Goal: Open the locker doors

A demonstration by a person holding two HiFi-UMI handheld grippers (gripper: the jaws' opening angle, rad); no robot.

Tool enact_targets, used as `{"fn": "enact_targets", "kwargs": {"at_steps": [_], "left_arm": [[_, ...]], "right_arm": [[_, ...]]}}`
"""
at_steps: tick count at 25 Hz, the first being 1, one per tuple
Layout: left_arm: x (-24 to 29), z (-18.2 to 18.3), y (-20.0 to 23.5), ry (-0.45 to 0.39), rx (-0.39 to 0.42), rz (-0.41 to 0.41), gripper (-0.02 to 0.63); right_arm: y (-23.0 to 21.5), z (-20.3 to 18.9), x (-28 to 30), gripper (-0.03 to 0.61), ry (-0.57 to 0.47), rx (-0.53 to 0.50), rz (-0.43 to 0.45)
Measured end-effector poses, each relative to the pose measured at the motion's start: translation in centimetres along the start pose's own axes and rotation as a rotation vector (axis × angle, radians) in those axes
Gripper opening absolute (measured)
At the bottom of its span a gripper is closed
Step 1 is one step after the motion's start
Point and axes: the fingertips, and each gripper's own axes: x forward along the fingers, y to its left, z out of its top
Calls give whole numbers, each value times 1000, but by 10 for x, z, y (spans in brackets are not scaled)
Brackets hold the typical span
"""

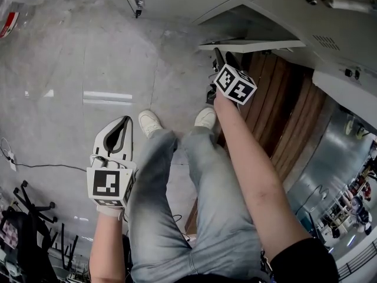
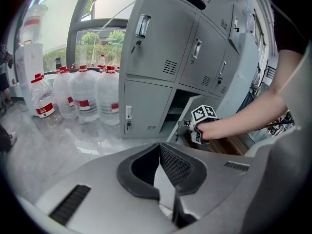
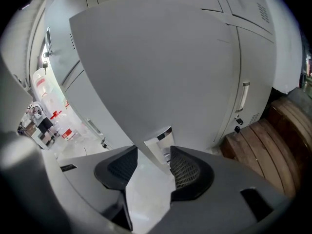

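The grey lockers (image 2: 161, 38) fill the right of the left gripper view. One lower locker door (image 1: 253, 45) stands swung out, and its inner face (image 3: 156, 57) fills the right gripper view. My right gripper (image 1: 225, 58) is at that door's free edge. Its jaws (image 3: 153, 152) stand apart, with the lower end of the door's metal handle (image 3: 164, 139) between the fingertips; I see no clear squeeze. My left gripper (image 1: 126, 121) hangs low at the left over the floor, away from the lockers. Its tips (image 2: 159, 145) meet and hold nothing.
Several large water bottles (image 2: 78, 96) stand on the floor left of the lockers. A brown slatted wooden platform (image 1: 277, 111) lies beside the lockers at the right. The neighbouring doors (image 3: 243, 96) are closed. My legs and white shoes (image 1: 150, 122) are below, and chairs (image 1: 23, 229) stand at the lower left.
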Motion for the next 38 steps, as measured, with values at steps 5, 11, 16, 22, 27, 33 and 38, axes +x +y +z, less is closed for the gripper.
{"fn": "enact_targets", "kwargs": {"at_steps": [5,11,16,22,27,33,38], "left_arm": [[-3,-2,-1,6,-9,5,18],[-5,-1,-6,14,2,6,18],[-3,5,-18,9,13,-2,18],[-2,6,-28,11,19,-7,18],[-2,4,-29,19,19,-5,18],[-1,10,-20,12,11,8,18],[-4,17,-18,4,-4,19,18]], "right_arm": [[-6,-9,-10,221,10,2,-18],[-21,-28,-31,219,26,33,-50],[-31,-37,-41,221,48,43,-45],[-32,-38,-41,222,56,53,-25],[-29,-37,-39,215,58,59,-19],[-27,-35,-35,218,73,46,-9],[-26,-38,-39,190,111,31,-1]]}}
